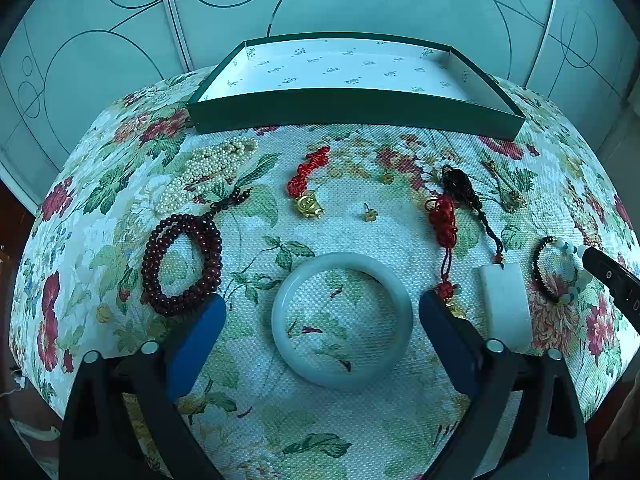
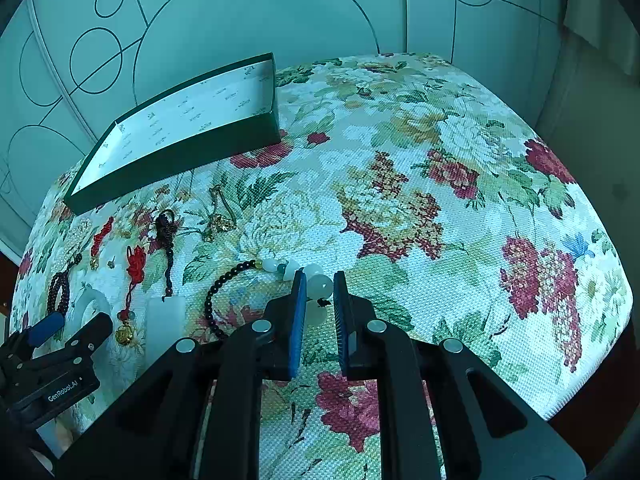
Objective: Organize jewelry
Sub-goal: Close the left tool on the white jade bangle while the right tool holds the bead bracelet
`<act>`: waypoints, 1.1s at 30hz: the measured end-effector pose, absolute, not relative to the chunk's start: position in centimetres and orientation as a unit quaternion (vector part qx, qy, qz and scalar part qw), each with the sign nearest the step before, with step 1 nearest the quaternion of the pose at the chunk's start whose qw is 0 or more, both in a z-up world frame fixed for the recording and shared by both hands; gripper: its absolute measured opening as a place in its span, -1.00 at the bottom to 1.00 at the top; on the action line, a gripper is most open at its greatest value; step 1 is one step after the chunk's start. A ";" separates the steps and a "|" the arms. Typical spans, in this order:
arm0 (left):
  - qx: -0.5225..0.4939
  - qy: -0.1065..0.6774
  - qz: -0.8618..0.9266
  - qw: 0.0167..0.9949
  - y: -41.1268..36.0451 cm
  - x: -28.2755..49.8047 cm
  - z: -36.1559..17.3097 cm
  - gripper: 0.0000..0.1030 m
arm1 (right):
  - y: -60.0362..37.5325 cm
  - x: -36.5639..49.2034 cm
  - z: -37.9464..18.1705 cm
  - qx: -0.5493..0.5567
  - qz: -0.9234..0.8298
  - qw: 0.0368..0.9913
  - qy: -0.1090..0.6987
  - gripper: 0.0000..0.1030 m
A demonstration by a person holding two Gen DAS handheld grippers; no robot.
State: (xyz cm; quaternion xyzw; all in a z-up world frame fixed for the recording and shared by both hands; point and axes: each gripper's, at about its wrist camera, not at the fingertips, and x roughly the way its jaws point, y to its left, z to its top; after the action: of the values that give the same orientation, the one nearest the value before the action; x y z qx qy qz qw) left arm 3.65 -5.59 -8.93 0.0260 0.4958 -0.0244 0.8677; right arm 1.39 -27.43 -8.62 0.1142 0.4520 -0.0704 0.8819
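Right wrist view: the right gripper (image 2: 320, 286) brackets the pale beads of the beaded bracelet (image 2: 256, 280), fingers narrowly apart, not yet clamped. Left gripper (image 1: 322, 312) gapes around the jade bangle (image 1: 342, 320). Next, I judge: pinch, lift toward the box (image 2: 176, 156) ahead-left

We see a coarse woven floral cloth (image 1: 360, 420) under a smooth, milky stone-like bangle (image 1: 341, 320), glossy dark red beads (image 1: 182, 268), a shiny gold charm (image 1: 308, 205) and, at upper centre, a matt green cardboard box (image 1: 352, 114) lined with printed paper
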 end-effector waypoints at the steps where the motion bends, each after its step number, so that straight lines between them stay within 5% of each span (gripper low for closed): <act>1: 0.019 0.499 -0.035 0.866 -5.5 3.7 -9.1 0.55 | -27.4 1.4 -8.6 0.114 -0.069 0.882 0.452 -0.74; 14: 0.026 0.481 -0.040 0.875 -5.5 3.4 -9.0 0.36 | -27.3 1.5 -8.8 0.111 -0.068 0.881 0.455 -0.73; 33: 0.032 0.453 -0.037 0.890 -4.7 3.0 -7.0 0.35 | -26.3 1.2 -7.2 0.105 -0.059 0.894 0.431 -0.74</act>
State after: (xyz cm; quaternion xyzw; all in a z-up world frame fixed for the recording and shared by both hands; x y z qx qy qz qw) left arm 2.95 -4.72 -7.00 0.0325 0.4529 -0.0366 0.8902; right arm 1.18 -26.35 -7.23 0.1049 0.4314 -0.0585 0.8941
